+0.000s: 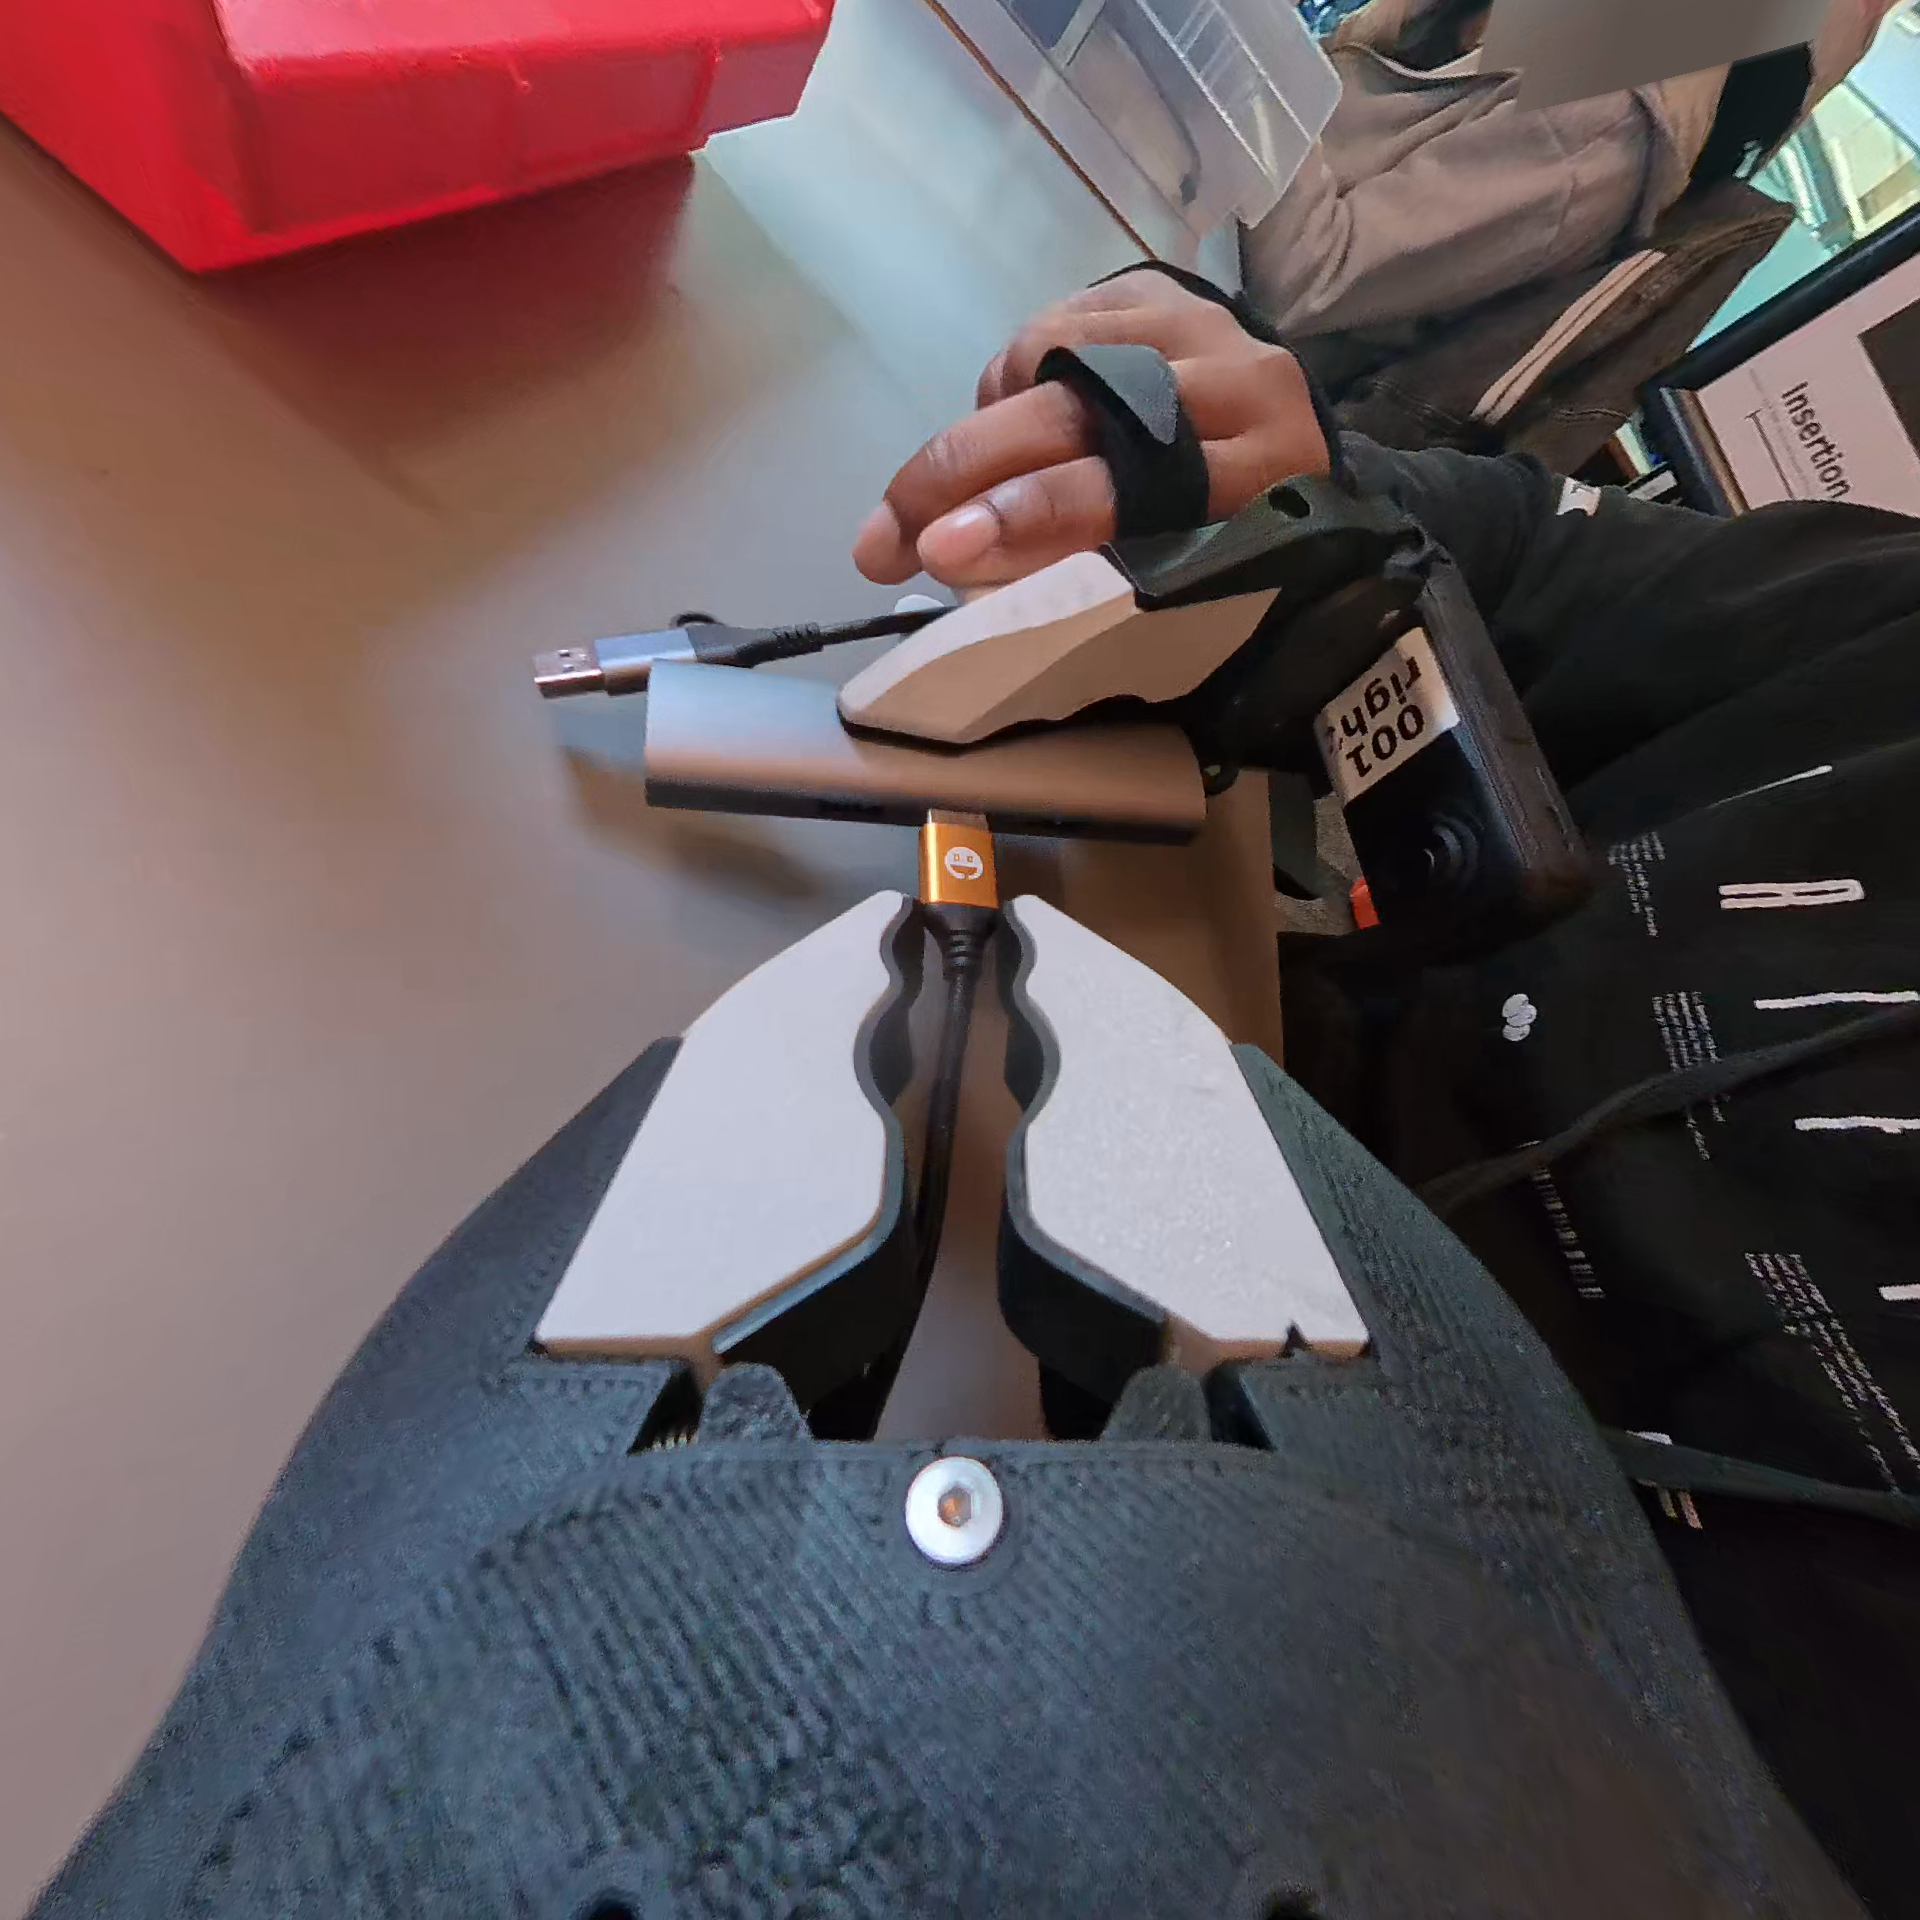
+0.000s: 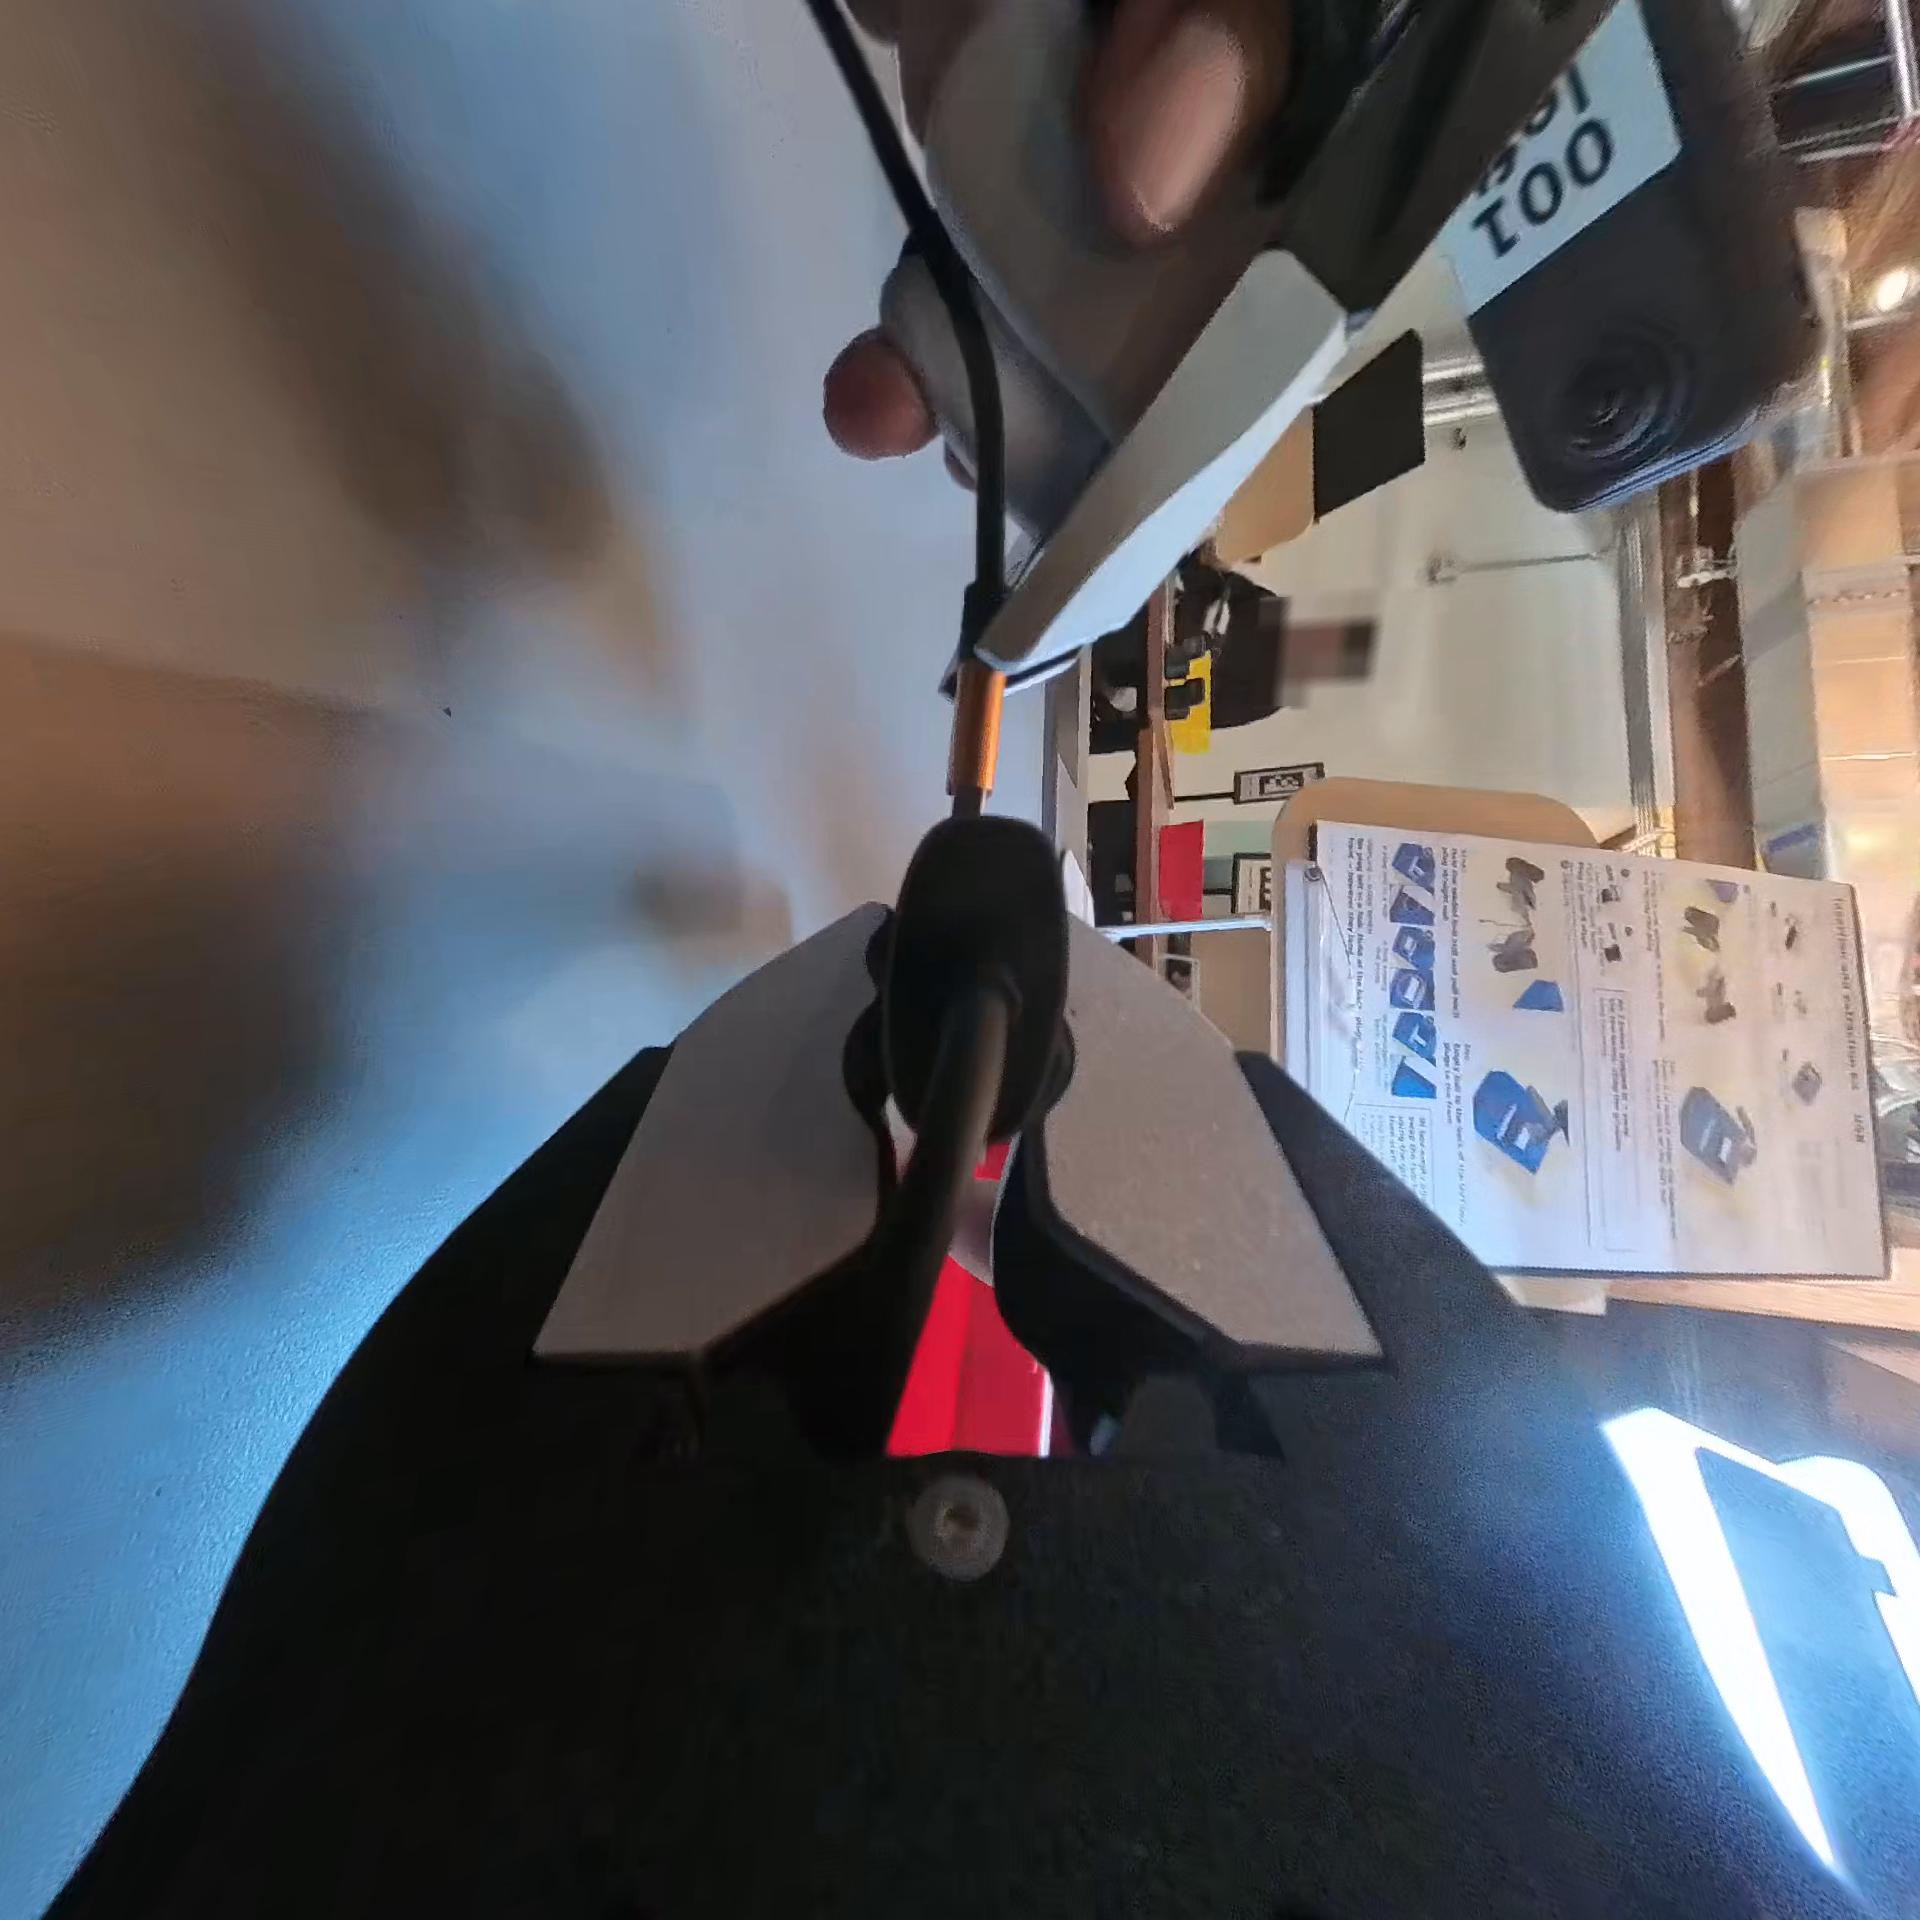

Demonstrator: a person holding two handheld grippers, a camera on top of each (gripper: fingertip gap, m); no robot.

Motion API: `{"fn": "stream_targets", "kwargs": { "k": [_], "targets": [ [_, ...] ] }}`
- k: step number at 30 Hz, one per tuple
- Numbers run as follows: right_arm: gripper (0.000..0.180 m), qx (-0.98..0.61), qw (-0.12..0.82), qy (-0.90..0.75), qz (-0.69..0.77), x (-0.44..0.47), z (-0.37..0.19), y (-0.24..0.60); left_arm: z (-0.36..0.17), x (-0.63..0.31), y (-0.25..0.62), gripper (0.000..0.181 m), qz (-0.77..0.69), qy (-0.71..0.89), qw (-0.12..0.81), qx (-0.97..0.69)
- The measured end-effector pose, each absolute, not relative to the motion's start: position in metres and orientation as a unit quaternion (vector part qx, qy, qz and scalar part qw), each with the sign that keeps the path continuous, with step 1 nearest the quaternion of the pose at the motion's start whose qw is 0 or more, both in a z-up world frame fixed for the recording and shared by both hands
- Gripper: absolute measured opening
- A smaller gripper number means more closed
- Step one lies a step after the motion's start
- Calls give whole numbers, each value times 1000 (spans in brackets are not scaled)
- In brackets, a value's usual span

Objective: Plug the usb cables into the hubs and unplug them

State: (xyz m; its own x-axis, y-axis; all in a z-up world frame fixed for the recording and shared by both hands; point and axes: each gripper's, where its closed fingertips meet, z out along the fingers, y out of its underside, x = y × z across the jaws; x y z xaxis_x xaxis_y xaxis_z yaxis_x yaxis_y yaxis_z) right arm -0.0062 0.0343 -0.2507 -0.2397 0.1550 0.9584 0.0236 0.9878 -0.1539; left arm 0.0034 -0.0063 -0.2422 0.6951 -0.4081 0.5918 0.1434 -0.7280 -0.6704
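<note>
A grey USB hub (image 1: 914,764) is held above the table. My right gripper (image 2: 977,935) is shut on it from the right, and its upper finger (image 1: 1018,665) lies on top of the hub. An orange USB plug (image 1: 956,864) sits in a port on the hub's near side, and it also shows in the right wrist view (image 2: 977,727). My left gripper (image 1: 954,920) is shut on the black cable (image 1: 951,997) just behind that plug. The hub's own short lead ends in a loose grey plug (image 1: 571,670) that points left.
A red box (image 1: 416,114) stands at the far left of the brown table (image 1: 260,831). A clear plastic container (image 1: 1174,104) is behind it. A person's hand (image 1: 1091,457) holds the right gripper. A printed sheet on a stand (image 2: 1579,1070) is at the right.
</note>
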Motion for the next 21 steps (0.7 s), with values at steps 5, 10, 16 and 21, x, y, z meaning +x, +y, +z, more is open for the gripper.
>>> {"fn": "stream_targets", "kwargs": {
  "k": [5, 10, 16, 21],
  "targets": [
    [16, -66, 620, -780, 52, -8, -247, 37, -242, 9, -3, 13, -365, 82, 366, -852],
    [16, -74, 613, -785, 41, -11, -249, 40, -243, 5, 1, 13, -368, 71, 374, -848],
    [20, -90, 618, -775, 97, -14, -234, 36, -229, -6, 3, 14, -387, 48, 403, -828],
    [18, -72, 608, -784, 100, -11, -238, 29, -230, -6, 1, 14, -406, 54, 402, -819]
  ]
}}
